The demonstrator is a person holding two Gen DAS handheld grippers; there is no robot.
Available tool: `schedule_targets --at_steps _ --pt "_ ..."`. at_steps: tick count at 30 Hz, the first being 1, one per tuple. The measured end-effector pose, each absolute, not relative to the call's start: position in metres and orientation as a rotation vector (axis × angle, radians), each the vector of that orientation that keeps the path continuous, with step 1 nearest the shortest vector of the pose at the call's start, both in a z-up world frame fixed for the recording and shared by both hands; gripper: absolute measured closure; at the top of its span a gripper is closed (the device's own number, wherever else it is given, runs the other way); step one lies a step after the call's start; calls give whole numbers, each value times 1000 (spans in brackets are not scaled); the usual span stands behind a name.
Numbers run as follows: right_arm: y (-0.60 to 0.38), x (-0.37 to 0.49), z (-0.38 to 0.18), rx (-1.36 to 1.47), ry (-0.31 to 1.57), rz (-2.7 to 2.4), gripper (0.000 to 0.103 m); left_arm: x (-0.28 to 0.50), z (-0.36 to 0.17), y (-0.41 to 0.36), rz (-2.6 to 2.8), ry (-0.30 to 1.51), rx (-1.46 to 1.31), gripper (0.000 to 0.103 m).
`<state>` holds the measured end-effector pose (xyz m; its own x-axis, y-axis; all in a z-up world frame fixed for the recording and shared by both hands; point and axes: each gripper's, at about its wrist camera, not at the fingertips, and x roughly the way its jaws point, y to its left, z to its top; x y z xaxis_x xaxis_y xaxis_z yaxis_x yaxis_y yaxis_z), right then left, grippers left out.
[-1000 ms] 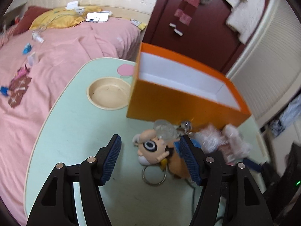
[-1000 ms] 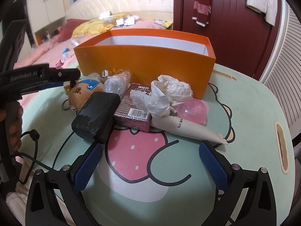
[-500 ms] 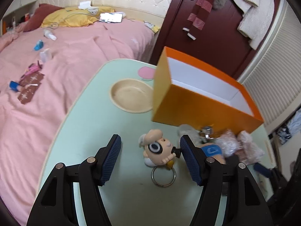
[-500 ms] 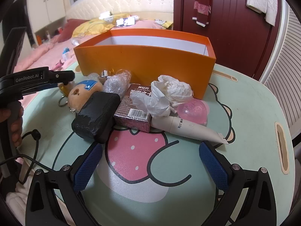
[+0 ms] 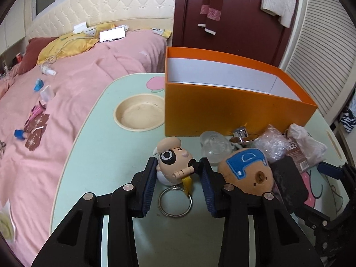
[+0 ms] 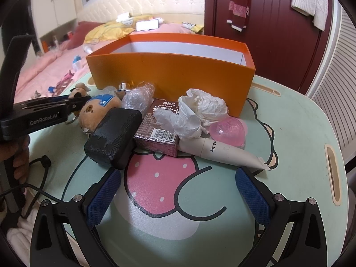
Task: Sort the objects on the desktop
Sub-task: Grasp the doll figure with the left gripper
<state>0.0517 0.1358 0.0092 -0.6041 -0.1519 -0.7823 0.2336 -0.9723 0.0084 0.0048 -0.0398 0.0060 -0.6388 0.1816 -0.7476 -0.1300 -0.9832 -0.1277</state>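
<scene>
Beside the pink bed, on the mint cartoon table (image 6: 300, 133), the left gripper (image 5: 176, 175) is pinching the cartoon-head keychain (image 5: 174, 165) near the orange box (image 5: 233, 109); its dangling ring (image 5: 175, 201) might snag. The right gripper (image 6: 178, 195) is hanging wide, empty.

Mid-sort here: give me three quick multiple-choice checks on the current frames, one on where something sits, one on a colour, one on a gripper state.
1. Where is the round cream dish?
A. Inside the box
B. On the table, left of the orange box
C. On the bed

2. What colour is the patch on the bear plush?
A. Blue
B. Green
C. Red

3. How does the right gripper stand?
A. Shut on the tube
B. Shut on the tissue
C. Open, holding nothing

Answers:
1 B: the dish lies on the tabletop beside the box's left wall.
2 A: a blue patch covers the plush's head.
3 C: its fingers are spread wide over bare table, short of the white tube.
</scene>
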Motion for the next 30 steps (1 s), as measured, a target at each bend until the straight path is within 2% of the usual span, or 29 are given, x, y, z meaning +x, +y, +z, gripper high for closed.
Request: schedule_targets --at_steps 17,30 --pt "135 50 12 1304 144 -2633 0 9 7 -40 2694 -128 -1222 63" --pt "155 49 20 1341 -5 -2724 4 9 7 -41 2691 -141 -1218 63"
